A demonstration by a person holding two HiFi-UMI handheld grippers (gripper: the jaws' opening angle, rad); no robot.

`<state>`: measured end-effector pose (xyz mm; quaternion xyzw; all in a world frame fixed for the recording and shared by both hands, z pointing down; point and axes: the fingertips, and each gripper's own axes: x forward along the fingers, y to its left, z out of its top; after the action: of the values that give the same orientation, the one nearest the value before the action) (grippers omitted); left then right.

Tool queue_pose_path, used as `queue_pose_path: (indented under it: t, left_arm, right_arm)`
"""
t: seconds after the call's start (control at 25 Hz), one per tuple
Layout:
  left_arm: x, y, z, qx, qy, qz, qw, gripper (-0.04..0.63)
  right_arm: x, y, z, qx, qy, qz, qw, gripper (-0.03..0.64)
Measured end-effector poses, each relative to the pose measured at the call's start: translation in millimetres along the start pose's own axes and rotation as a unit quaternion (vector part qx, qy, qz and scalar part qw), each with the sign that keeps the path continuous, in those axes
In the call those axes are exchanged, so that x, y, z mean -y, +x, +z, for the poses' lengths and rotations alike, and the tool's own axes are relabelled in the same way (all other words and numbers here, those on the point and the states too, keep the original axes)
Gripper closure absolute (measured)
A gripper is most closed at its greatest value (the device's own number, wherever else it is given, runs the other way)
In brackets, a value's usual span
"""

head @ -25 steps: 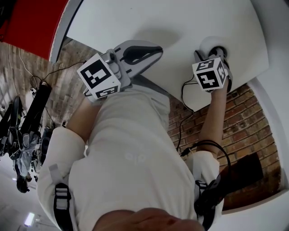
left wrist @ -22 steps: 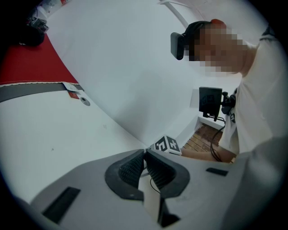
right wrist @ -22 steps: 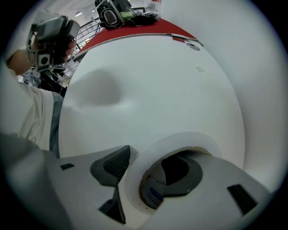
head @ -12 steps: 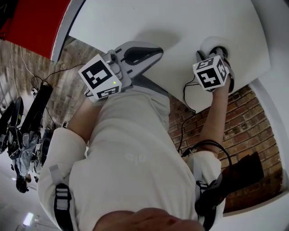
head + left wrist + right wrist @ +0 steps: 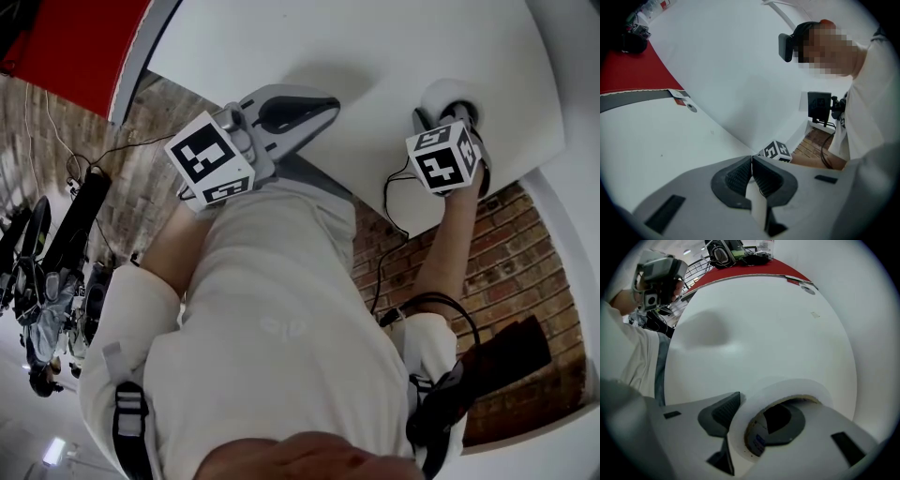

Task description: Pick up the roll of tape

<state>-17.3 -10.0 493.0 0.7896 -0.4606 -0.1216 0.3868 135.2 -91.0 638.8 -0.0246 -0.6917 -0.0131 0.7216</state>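
Note:
The roll of tape is white with a brown cardboard core and lies flat on the white table near its right front edge. My right gripper points straight down over it. In the right gripper view the roll has its wall between the jaws of that gripper: one pad stands against the outside, the other inside the core. The jaws are closing, and a slit still shows beside the inner pad. My left gripper lies level over the table's front edge, shut with nothing in it.
The white table ends in a curved front edge close under both grippers. A red surface borders it at the far left. Brick floor with cables lies below, and dark equipment stands on the floor at left.
Both grippers keep their places over the table. The picture has shifted slightly, and a little more of the roll shows behind the right gripper's cube.

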Motion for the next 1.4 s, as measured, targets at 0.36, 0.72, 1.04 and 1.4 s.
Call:
queue_pose_path:
  t: [0.36, 0.72, 1.04, 1.4]
  left_arm:
    - [4, 5, -1, -0.007, 0.006, 0.000, 1.0000, 0.588]
    - [14, 6, 3, -0.014, 0.015, -0.006, 0.9998, 0.588]
    - [25, 5, 12, -0.017, 0.028, -0.014, 0.9994, 0.588]
    - [43, -4, 27, -0.018, 0.048, -0.019, 0.9985, 0.588]
  right_arm:
    - [0, -11, -6, 0.032, 0.030, 0.020, 0.999, 0.469]
    - [-8, -29, -2, 0.077, 0.065, 0.038, 0.994, 0.488]
    - [-11, -51, 10, 0.110, 0.075, 0.034, 0.991, 0.489]
    - [-14, -91, 25, 0.162, 0.092, 0.026, 0.982, 0.491]
